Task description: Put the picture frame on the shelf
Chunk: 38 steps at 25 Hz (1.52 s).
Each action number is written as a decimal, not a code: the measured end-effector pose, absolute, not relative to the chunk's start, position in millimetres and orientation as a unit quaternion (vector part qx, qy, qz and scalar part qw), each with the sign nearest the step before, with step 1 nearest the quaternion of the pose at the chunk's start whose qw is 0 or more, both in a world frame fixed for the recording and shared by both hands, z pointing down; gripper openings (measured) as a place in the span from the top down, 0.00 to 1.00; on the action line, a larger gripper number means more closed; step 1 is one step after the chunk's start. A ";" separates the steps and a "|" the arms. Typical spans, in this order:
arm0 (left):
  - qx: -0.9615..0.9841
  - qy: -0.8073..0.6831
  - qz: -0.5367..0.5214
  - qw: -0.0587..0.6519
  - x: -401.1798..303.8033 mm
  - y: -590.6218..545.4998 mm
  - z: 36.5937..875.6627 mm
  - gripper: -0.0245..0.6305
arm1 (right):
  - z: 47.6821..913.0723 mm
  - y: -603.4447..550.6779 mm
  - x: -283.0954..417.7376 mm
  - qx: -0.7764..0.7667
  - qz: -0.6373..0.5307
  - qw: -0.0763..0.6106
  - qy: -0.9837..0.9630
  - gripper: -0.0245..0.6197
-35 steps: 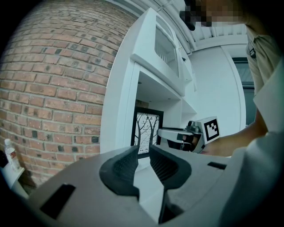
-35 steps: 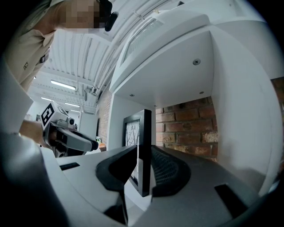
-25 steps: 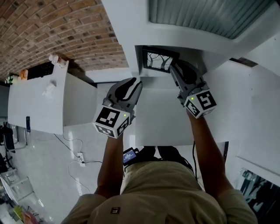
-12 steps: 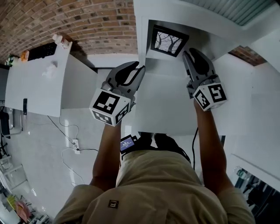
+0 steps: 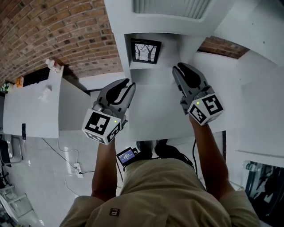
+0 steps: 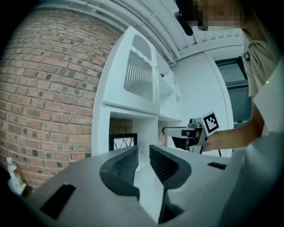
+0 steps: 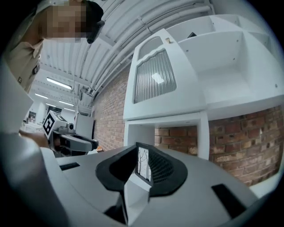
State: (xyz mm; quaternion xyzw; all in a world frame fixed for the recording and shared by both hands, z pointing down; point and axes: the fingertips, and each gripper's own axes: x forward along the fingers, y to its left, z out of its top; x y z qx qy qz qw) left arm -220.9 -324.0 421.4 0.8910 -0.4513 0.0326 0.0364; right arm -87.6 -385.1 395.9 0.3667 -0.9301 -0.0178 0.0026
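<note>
The black picture frame [image 5: 145, 51] with a tree print stands upright at the back of the white shelf's open niche [image 5: 173, 44]. It also shows in the left gripper view [image 6: 123, 142] and, between the jaws, in the right gripper view [image 7: 143, 167]. My right gripper [image 5: 179, 68] hovers over the white ledge [image 5: 155, 111] to the frame's right, apart from it, open and holding nothing. My left gripper [image 5: 128, 84] hangs at the ledge's left edge, open and holding nothing. Each gripper shows in the other's view: the right gripper [image 6: 177, 131] and the left gripper [image 7: 82, 142].
A brick wall [image 5: 66, 31] runs behind the shelf. A white table [image 5: 31, 106] at the left carries small bottles [image 5: 52, 64]. A power strip with cables [image 5: 75, 168] lies on the floor. A louvred cabinet door [image 5: 171, 6] sits above the niche.
The right gripper, which reached up to the frame a second ago, has drawn back from it; the frame stands alone in the niche. The left gripper has shifted slightly back and left.
</note>
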 end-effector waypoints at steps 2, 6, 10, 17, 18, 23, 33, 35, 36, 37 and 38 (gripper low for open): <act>0.895 -0.443 0.032 0.027 -210.3 -317.0 411.4 0.83 | 384.6 -370.9 -79.9 0.362 -0.012 0.003 -0.932 0.85; 0.899 -0.437 0.033 0.011 -191.0 -296.2 394.4 0.83 | 365.6 -335.4 -68.3 0.341 -0.006 0.002 -0.940 0.88; 0.898 -0.437 0.042 -0.010 -175.1 -267.2 374.1 0.83 | 346.0 -296.0 -63.3 0.308 -0.005 0.003 -0.951 0.90; 0.904 -0.425 0.042 -0.003 -105.5 -191.0 356.2 0.83 | 331.0 -208.2 -25.6 0.244 0.010 0.016 -0.970 0.93; 0.905 -0.422 0.043 -0.002 -92.4 -179.2 354.9 0.84 | 329.3 -195.9 -16.6 0.237 0.012 0.018 -0.971 0.93; 0.904 -0.425 0.048 -0.004 -44.5 -128.9 348.7 0.84 | 324.4 -143.9 22.9 0.210 0.018 0.027 -0.977 0.94; 0.895 -0.444 0.044 -0.015 -8.0 -56.6 337.3 0.84 | 331.6 -64.5 38.6 0.143 0.015 0.050 -0.988 0.95; 0.893 -0.448 0.042 -0.014 -8.1 -51.5 338.8 0.84 | 334.8 -58.1 38.4 0.138 0.011 0.057 -0.989 0.95; 0.892 -0.449 0.042 -0.014 -8.3 -49.2 339.9 0.84 | 336.4 -55.5 38.2 0.137 0.011 0.060 -0.989 0.95; 0.892 -0.450 0.042 -0.013 -8.7 -47.1 340.8 0.84 | 337.6 -53.0 37.9 0.135 0.012 0.062 -0.989 0.95; 0.892 -0.451 0.042 -0.012 -9.2 -45.5 341.3 0.84 | 338.3 -50.9 37.6 0.134 0.013 0.063 -0.989 0.95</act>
